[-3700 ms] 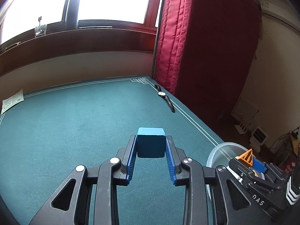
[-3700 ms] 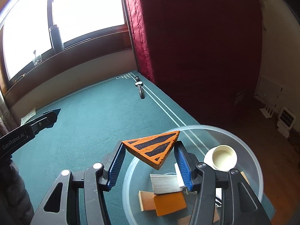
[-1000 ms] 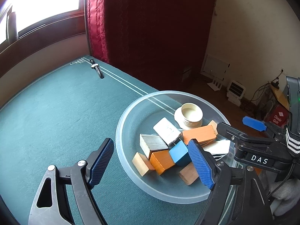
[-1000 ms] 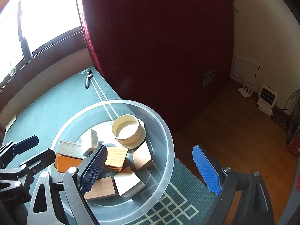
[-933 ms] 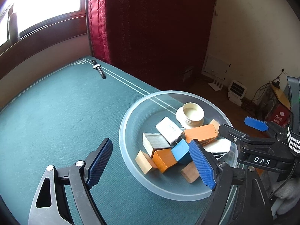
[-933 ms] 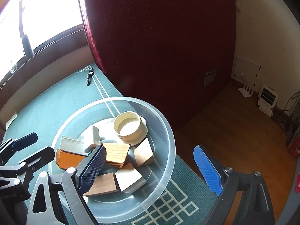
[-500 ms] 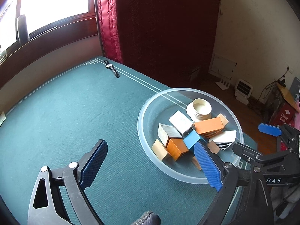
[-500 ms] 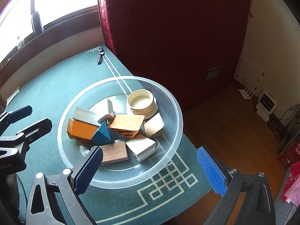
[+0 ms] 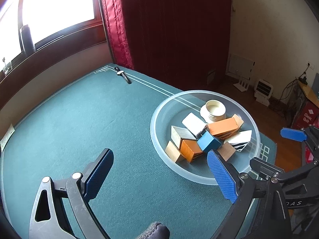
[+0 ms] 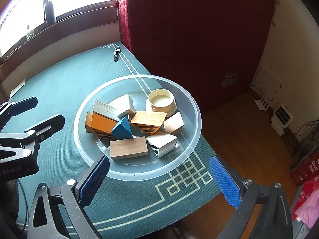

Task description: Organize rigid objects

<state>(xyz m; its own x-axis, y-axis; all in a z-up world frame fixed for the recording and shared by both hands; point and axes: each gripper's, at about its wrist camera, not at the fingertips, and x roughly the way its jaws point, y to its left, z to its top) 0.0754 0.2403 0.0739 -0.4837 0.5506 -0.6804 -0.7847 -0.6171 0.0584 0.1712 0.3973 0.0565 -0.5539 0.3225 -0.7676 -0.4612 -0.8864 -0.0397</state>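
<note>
Both grippers, left gripper (image 9: pixel 159 175) and right gripper (image 10: pixel 159 181), hang with fingers spread wide and nothing held. Just beyond, the clear bowl (image 10: pixel 196 107) holds the blocks, blue block (image 10: pixel 122 129) included. Judged best: check the green table (image 9: pixel 69 119) for strays before retreating; the wristwatch (image 9: pixel 123 75) lies far off.

Translucent matt plastic bowl (image 10: pixel 196 107) w/ painted wood blocks (image 10: pixel 128 147), on ribbed green cloth table cover (image 9: pixel 79 119).
</note>
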